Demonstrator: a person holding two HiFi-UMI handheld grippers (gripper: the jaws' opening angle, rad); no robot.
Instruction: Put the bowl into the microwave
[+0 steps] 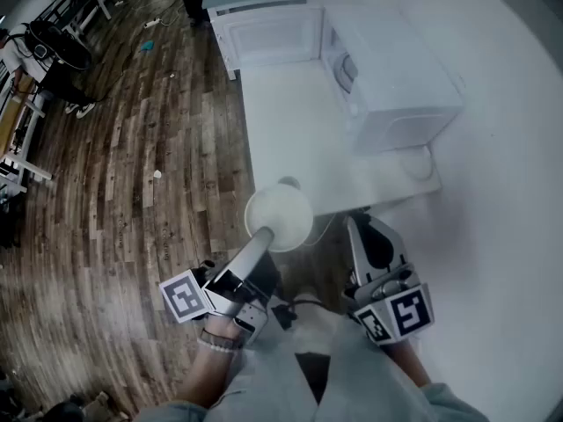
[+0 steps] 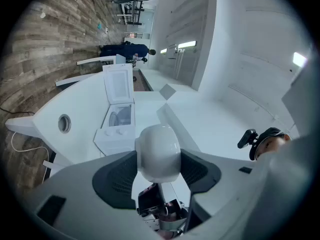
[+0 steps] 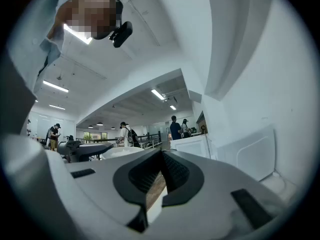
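Here the left gripper has its fingers spread wide and clamped on the white bowl at the near edge of the tabletop. That is well short of the microwave, whose door stands open. The right gripper is closed on nothing. The bowl is best carried level toward the far end and brought into the cavity from the left, clear of the door.

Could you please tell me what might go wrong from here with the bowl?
1. Only the left gripper holds the bowl, fingers closed across it at the table's near edge; a slip could drop it to the floor.
2. The microwave stands far across the table, door swung open; the bowl could knock the door or frame going in.
3. The right gripper is shut and empty, giving no support.
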